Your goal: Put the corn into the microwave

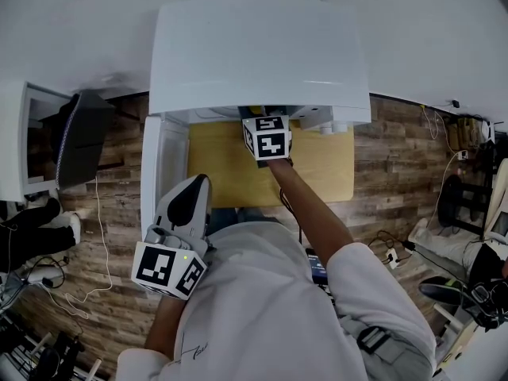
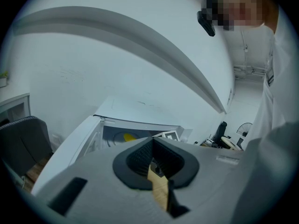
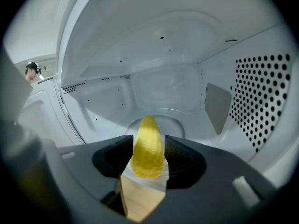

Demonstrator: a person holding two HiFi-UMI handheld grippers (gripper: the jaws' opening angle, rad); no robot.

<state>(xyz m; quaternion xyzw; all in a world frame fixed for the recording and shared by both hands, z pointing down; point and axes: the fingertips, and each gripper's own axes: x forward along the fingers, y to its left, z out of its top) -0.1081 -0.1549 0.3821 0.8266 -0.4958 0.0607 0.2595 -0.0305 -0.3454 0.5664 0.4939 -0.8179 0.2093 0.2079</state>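
Left gripper [image 1: 194, 187] hung shut and empty at our side | right gripper [image 3: 148, 143] clamped the corn [image 3: 148, 153] just inside the microwave [image 3: 187, 85], tip over the turntable [image 3: 175, 121] | risk: released this near the sill, we reckoned, it could roll back out.

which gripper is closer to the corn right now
Right. The right gripper has the corn between its jaws inside the microwave; the left gripper hangs outside, by the open door.

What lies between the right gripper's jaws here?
The corn, lengthwise between the pads of the right gripper, inside the microwave; the right gripper view shows it.
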